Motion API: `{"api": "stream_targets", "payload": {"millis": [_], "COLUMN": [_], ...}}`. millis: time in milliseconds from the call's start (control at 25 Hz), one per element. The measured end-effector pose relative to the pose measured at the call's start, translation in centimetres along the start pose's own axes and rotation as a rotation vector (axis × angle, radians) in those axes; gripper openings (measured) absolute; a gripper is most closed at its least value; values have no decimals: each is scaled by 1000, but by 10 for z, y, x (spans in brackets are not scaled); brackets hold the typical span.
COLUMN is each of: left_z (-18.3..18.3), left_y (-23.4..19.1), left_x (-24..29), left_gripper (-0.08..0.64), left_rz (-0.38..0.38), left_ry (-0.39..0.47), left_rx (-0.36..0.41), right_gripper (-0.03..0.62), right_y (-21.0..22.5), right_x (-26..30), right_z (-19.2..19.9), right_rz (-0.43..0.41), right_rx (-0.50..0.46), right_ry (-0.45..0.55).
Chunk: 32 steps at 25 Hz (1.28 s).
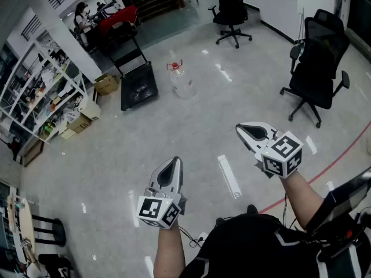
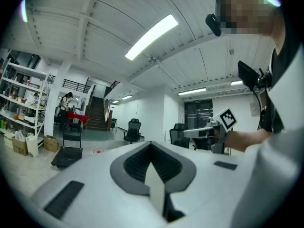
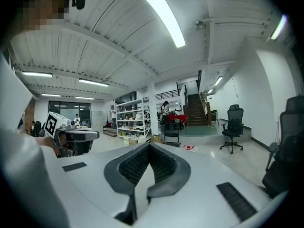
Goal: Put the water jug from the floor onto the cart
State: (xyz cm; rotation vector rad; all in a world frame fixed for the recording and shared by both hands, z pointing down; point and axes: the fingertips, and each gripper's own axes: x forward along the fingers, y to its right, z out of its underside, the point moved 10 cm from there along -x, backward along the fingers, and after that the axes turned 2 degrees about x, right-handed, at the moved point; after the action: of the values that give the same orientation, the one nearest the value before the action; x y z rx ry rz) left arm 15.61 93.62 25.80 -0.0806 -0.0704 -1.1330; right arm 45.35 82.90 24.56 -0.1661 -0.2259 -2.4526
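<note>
Your left claw (image 1: 173, 162) and right claw (image 1: 242, 130) are both clenched on nothing, held over open floor (image 1: 104, 155). The water jug (image 1: 181, 81) (clear, red cap) stands on the floor well ahead, just beside the right edge of the black cart (image 1: 139, 87). The way there is open, between shelves (image 1: 40, 91) at left and an office chair (image 1: 316, 68) at right.
</note>
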Motion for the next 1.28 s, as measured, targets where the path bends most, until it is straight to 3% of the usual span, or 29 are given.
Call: {"api": "stream_targets", "payload": {"millis": [560, 880, 1160, 1280], "left_z": [1, 1, 16, 16], "left_y": [-2, -12, -62, -81], "left_x": [4, 3, -2, 12], "left_gripper": [2, 2, 2, 2], "left_rz": [-11, 26, 60, 71], "left_ry": [19, 33, 23, 14], "left_rx": [-32, -24, -30, -6], "right_gripper": [2, 2, 3, 3], "right_y": [1, -5, -23, -22], "right_x": [6, 26, 71, 90], "right_z": [1, -1, 9, 8], "right_rz": [7, -44, 29, 15], "right_rx": [24, 51, 16, 10], "right_ry": [5, 14, -4, -17]}}
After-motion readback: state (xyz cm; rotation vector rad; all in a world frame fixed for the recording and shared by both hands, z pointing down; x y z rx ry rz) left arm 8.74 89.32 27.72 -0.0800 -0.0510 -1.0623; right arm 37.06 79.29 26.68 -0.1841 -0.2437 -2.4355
